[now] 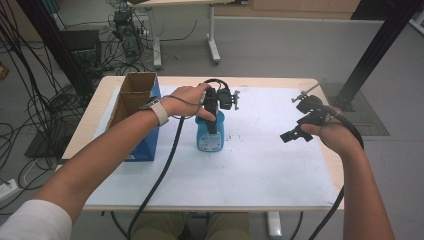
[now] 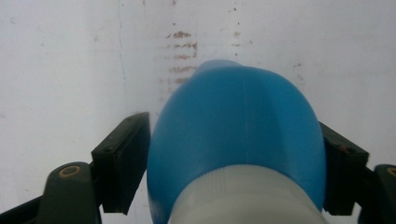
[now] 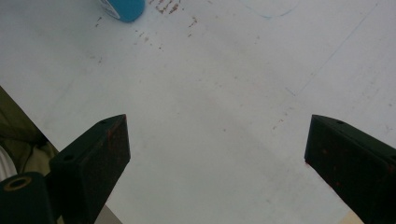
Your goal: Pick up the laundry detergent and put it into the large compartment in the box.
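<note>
A blue bottle [image 1: 210,136] with a white label stands upright near the middle of the white mat [image 1: 270,165]. My left gripper [image 1: 212,122] comes down on it from above. In the left gripper view the bottle's blue shoulder [image 2: 238,126] and white neck sit between the jaws, and both black pads [image 2: 123,158] lie against its sides. My right gripper [image 1: 292,135] hangs over the mat's right side, well apart from the bottle. Its jaws stand wide in the right gripper view [image 3: 217,140] with only bare mat between them, and the bottle's base [image 3: 122,8] shows at the top left.
An open cardboard box [image 1: 132,100] with a blue side stands at the table's left edge, close to my left forearm. The wooden table edge [image 1: 325,100] runs just right of the mat. Cables trail off both grippers toward the front.
</note>
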